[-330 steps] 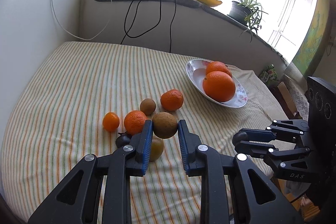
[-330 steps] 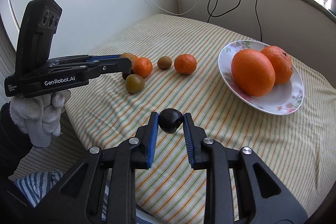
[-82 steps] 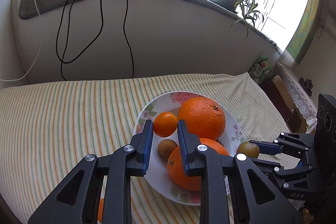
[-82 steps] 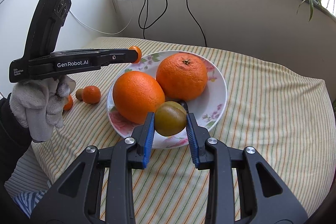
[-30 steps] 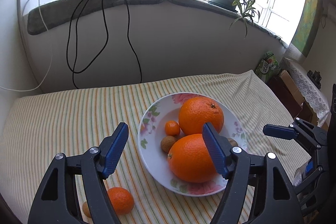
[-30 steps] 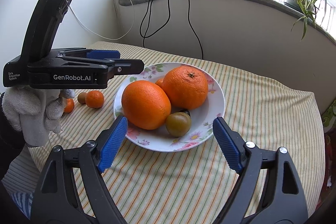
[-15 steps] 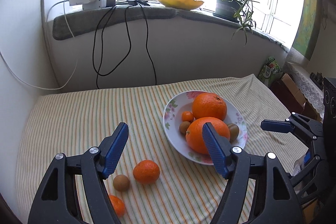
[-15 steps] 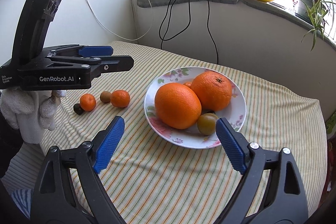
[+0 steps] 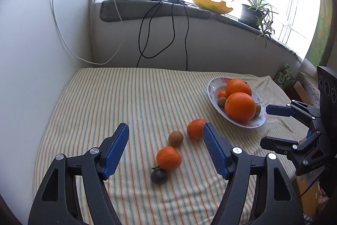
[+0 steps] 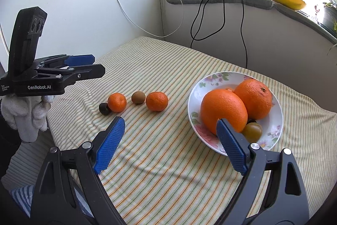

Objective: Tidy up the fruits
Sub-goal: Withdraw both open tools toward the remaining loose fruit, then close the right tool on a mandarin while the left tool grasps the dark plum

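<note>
Left wrist view showed the left gripper (image 9: pixel 166 151) with its blue-padded fingers (image 9: pixel 116 151) spread wide and holding nothing. Framed between them, at lower centre of the frame, lay the near mandarin (image 9: pixel 168 158) on the striped cloth (image 9: pixel 118 98), with the dark plum (image 9: pixel 159 175) touching it just below, toward the camera. Above the near mandarin sat the small brown fruit (image 9: pixel 175 138), and above and right of that the far mandarin (image 9: pixel 196 128), just beside the tip of the right-hand finger. These four loose fruits ran in a rough diagonal from lower centre up toward the flowered plate (image 9: pixel 212 85) at right of centre, which held two big oranges and some small fruits.

From the right wrist, the right gripper (image 10: pixel 169 146) was likewise wide apart and empty. Its right-hand finger overlapped the front orange (image 10: pixel 223 111) and the plate rim in the picture; the olive-brown fruit (image 10: pixel 252 131) lay in the plate just beyond it. The loose row sat at left of centre, well apart from these fingers and close under the left gripper seen at the left edge.

So the left gripper seemed the nearer one for the next pick, the near mandarin lying straight ahead between its fingers. Being round, that mandarin offered no long axis to align with; the touching plum looked like the one thing likely to be nudged.
</note>
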Available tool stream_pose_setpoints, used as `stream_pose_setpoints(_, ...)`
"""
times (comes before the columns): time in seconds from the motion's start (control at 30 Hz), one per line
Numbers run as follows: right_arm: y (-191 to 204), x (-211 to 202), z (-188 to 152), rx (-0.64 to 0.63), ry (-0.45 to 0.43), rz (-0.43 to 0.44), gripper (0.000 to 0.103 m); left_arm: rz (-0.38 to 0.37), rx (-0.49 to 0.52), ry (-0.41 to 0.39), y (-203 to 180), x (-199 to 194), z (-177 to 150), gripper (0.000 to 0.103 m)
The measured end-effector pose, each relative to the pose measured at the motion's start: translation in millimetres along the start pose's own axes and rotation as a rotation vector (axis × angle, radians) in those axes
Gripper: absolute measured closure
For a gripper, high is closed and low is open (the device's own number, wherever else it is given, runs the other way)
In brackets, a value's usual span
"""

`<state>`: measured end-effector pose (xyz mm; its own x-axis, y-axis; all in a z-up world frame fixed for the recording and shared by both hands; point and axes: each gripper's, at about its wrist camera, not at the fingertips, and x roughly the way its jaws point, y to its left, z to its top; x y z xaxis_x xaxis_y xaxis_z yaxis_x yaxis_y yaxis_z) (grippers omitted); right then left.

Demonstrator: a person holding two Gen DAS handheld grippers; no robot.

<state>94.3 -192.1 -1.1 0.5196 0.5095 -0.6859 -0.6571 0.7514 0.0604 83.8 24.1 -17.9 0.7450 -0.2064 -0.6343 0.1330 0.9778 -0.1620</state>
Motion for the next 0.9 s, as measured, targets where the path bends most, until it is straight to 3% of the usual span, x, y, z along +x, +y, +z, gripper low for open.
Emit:
stream_pose_setpoints(0.27,15.4,19.6,7.1,0.018,0.017,0.058,0.013,0.0,-0.054,0.049,22.2,-2.5,-37.3,0.043)
stream_pose_setpoints(0.6,42.3,50.7,17.4,0.019,0.081,0.165,0.043,-0.054,-0.071,0.089,23.2,2.5,-63.9,0.056)
stream_pose_setpoints(0.9,54.8,92.8,23.9,0.082,0.167,0.249,0.052,-0.073,-0.053,0.118,20.8,15.1,-69.2,0.063)
